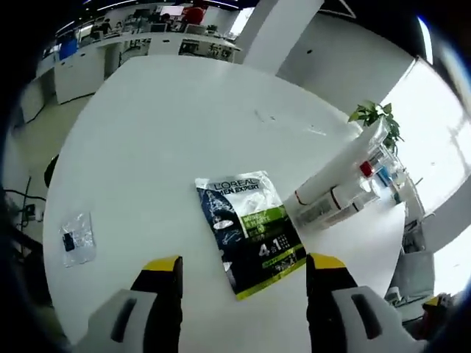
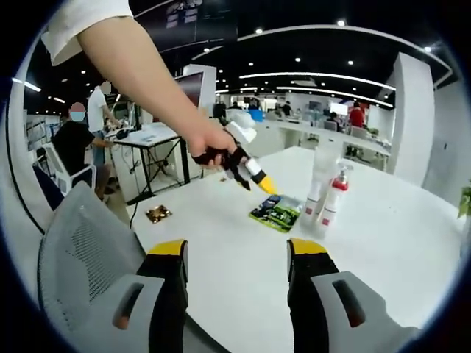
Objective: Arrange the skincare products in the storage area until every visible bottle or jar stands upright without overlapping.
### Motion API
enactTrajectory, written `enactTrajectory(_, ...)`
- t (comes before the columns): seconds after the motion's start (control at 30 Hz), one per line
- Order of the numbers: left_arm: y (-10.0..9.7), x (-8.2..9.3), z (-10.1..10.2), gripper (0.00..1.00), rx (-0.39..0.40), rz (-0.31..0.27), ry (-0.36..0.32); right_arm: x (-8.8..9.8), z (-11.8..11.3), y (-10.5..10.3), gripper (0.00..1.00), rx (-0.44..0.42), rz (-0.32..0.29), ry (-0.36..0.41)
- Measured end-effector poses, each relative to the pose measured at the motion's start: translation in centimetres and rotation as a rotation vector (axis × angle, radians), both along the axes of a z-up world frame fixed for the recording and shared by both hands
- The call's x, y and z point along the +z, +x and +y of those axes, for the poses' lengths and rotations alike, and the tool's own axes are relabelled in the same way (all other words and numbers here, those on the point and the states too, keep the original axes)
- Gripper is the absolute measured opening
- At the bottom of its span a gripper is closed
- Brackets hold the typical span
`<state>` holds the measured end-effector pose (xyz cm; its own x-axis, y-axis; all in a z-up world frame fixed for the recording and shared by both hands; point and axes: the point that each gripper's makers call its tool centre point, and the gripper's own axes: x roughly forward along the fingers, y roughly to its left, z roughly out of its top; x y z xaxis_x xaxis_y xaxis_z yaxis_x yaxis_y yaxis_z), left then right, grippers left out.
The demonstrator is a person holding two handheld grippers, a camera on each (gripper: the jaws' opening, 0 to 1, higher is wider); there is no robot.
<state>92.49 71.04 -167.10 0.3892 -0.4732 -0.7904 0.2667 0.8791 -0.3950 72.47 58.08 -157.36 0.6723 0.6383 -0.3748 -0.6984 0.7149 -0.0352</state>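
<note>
Hovering over the flat sachet [image 1: 250,232], left gripper [image 1: 245,271] and right gripper [image 2: 237,256] gaped empty; a careless reach risked toppling the upright bottles [image 2: 324,193] nearby

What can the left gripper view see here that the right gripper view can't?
Left gripper view: a small clear plastic bag on the white table and a potted plant. Right gripper view: the person's arm holding the left gripper, a grey chair and people at desks. Both: the green sachet lying flat and the upright bottles.
</note>
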Motion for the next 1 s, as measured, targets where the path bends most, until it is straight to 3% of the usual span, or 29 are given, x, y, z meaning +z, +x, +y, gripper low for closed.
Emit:
enactTrajectory(0.4, -5.6, 0.4, 5.0, 0.69, 0.069, -0.03, 0.055, 0.4, 0.8, -0.6, 0.52, 0.044, -0.012, 0.013)
enactTrajectory(0.63, -8.4, 0.8, 9.6, 0.71, 0.134, -0.036, 0.145, 0.3, 1.1, -0.9, 0.52, 0.059, -0.01, 0.008)
enactTrajectory(0.8, -10.8, 0.0, 13.2, 0.74, 0.241, 0.007, 0.228, 0.3, 1.0, -0.8, 0.51, 0.057, -0.007, 0.008)
enactTrajectory(0.9, -12.3, -0.6, 14.1, 0.74, 0.239, 0.022, 0.247, 0.2, 1.1, -0.9, 0.51, 0.063, -0.006, 0.004)
enactTrajectory(1.0, -14.8, -1.8, 15.1, 0.74, 0.22, 0.094, 0.308, 0.0, 1.2, -1.0, 0.5, 0.072, -0.005, -0.007)
